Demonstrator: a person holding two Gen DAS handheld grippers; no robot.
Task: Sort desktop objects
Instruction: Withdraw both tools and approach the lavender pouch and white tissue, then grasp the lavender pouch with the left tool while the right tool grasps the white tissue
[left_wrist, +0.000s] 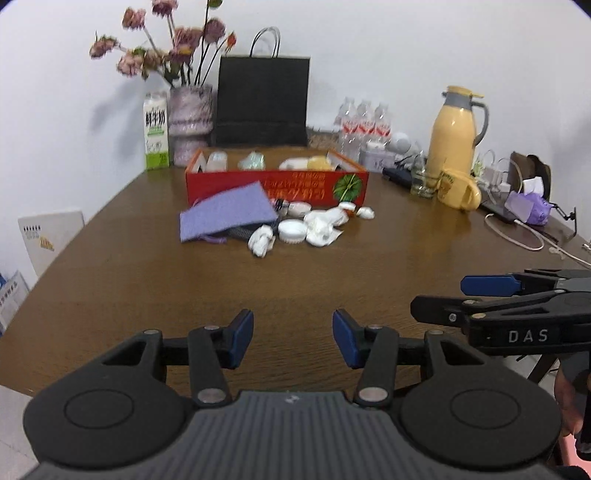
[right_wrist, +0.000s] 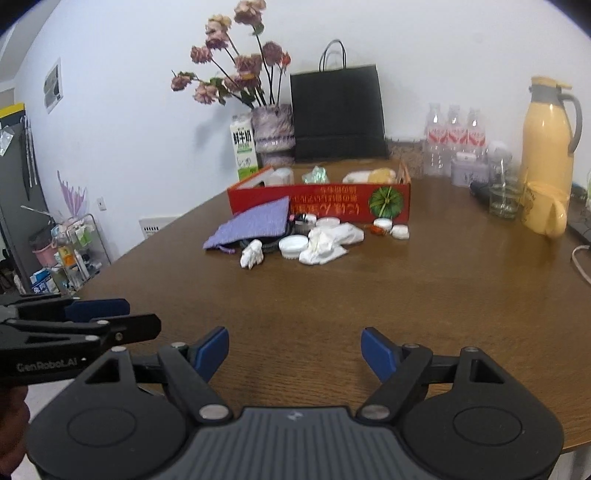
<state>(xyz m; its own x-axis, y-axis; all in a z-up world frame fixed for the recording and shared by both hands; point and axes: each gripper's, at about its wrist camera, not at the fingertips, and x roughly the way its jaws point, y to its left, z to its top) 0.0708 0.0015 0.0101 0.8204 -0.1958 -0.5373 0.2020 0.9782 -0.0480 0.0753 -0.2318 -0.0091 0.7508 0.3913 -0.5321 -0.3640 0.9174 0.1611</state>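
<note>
While both tools hover low over the near end of the brown table (left_wrist: 129, 266), the left gripper (left_wrist: 293, 338) has its blue pads apart with only bare wood between them, and the right gripper (right_wrist: 294, 354) stands wider still, also grasping nothing. In the left wrist view the right gripper enters at 3 o'clock, close beside the left one but not touching it. The near half of the table is free wood, and its curved edge runs off at 9 o'clock toward the floor. At 12 o'clock, well apart from both grippers, the red box (left_wrist: 277, 186) lies with its long axis across the view, its open top upward and some small items inside. Just in front of it sits the purple pouch (left_wrist: 225, 216), tilted, its long side going from 8 o'clock to 2 o'clock and its upper corner leaning on the box. To the right of the pouch is a cluster: crumpled white tissue (left_wrist: 321, 225), a round white lid (left_wrist: 291, 230) touching it, and a small white figure (left_wrist: 260, 242) nearest to the grippers.
</note>
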